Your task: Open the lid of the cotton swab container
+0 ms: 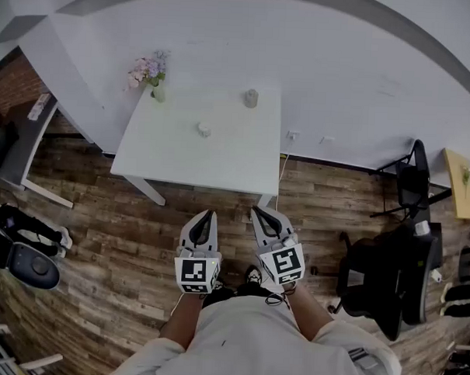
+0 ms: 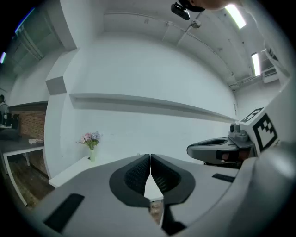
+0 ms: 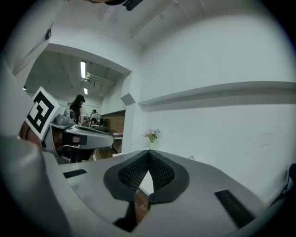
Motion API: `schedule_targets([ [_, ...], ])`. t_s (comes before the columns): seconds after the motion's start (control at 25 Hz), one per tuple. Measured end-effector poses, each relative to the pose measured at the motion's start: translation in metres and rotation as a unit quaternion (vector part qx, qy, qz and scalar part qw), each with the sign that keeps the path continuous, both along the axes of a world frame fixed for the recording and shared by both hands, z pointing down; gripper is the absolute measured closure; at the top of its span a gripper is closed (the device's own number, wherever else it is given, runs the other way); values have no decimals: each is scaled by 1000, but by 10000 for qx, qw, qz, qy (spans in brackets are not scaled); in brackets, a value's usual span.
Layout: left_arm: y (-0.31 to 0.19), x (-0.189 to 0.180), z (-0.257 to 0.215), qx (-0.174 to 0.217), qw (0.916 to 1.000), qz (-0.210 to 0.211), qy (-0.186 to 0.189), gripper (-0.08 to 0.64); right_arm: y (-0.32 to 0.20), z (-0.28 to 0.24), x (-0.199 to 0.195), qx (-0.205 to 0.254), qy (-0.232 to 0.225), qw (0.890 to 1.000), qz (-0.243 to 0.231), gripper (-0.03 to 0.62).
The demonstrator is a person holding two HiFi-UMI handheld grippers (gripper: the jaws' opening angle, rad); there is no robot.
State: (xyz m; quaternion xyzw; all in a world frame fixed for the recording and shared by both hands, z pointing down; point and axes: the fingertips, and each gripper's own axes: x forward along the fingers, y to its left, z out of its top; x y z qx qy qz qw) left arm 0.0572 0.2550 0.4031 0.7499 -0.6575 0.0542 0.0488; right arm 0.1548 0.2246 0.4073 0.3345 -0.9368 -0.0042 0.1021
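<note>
**Item 1. Cotton swab container.** Two small candidates stand on the white table. One is a small whitish container near the tabletop's centre. The other is a grey cylindrical container at the far edge, toward 1 o'clock from the first. Both are too small in the head view to tell which holds the swabs or how its lid sits. Neither is touched by anything.

**Item 2. Flower vase.** Far left corner of the table, at 10 o'clock from the whitish container, with pink and lilac blooms.

**Item 3. Left gripper.** Over the wooden floor at 6 o'clock from the table, well apart from it. Jaws clenched together with nothing between the ribbed pads.

**Item 4. Right gripper.** Just beside the left one, on its 3 o'clock side. Jaws likewise pressed together and empty.

**Item 5. Surroundings.** Black office chairs at 3 o'clock; white wall behind the table at 12 o'clock.
</note>
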Motion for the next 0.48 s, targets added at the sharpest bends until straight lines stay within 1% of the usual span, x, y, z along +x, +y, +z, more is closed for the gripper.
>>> schedule_targets([
  [0.12, 0, 8, -4, -35, 10000, 33, 16, 537, -2, -7, 10, -13, -12, 10000, 56, 595],
  [0.32, -4, 23, 3, -176, 9997, 98, 135, 537, -6, -8, 24, 89, -116, 9999, -80, 594],
  [0.4, -5, 30, 9, -271, 9994, 104, 185, 537, -6, -7, 32, 8, -110, 9999, -116, 594],
  [0.48, -6, 38, 12, -316, 9992, 109, 202, 537, -6, -3, 43, -121, -8, 9999, -121, 594],
])
